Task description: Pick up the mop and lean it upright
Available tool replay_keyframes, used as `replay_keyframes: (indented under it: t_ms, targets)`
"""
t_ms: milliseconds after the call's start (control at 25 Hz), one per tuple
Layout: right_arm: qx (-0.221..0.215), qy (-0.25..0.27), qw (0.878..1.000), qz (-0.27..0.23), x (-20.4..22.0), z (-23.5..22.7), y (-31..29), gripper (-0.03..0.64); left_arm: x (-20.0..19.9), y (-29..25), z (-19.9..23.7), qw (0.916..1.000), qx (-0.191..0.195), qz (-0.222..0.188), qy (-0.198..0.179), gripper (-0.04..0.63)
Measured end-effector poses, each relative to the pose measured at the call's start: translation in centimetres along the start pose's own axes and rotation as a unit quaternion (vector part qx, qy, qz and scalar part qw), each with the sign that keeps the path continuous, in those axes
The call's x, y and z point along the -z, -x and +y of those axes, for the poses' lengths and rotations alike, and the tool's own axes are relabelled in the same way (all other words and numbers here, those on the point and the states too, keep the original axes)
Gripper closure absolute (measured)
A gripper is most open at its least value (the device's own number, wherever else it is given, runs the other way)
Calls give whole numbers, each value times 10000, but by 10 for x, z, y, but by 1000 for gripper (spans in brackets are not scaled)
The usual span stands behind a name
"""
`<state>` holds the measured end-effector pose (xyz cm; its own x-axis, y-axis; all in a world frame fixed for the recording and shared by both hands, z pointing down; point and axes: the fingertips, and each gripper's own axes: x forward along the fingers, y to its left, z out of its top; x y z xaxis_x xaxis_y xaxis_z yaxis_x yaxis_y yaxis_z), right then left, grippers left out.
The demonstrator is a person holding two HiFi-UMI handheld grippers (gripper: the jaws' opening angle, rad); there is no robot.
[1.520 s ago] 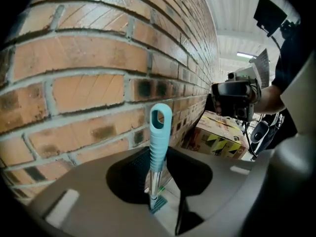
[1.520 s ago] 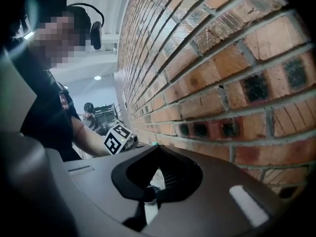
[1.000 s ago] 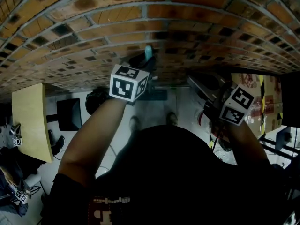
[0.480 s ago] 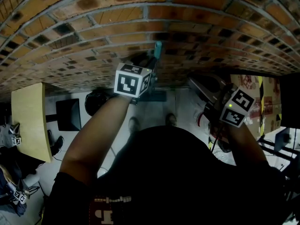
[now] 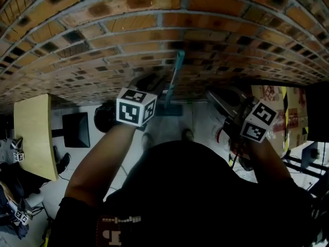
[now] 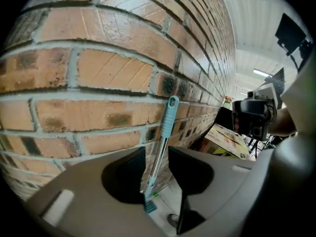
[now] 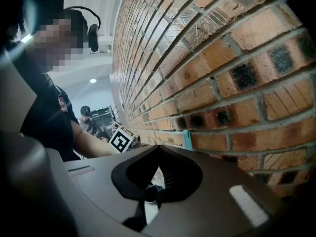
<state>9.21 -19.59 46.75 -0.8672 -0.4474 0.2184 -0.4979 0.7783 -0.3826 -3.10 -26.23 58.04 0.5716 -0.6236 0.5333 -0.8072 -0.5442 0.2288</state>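
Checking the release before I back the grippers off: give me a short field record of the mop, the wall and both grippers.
mop: handle stands near upright, teal grip end up, leaning on the brick wall; head down at the floor
left gripper: open; jaws have just been opening; the handle shows in the gap, pads not pressing on it
right gripper: jaws together, nothing between them, away from the mop
task status: mop appears leaned upright and released
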Motion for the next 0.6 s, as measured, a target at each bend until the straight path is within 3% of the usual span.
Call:
replay_keyframes:
  t_ms: [360, 600]
  targets:
    - [100, 48, 9999, 2, 2, -1, 8, 603, 1, 83, -1, 9951, 354, -875, 302, 469]
    - [293, 209, 9993, -63, -4, 1, 15, 603, -14, 143, 1, 9809, 487, -1790, 586, 518]
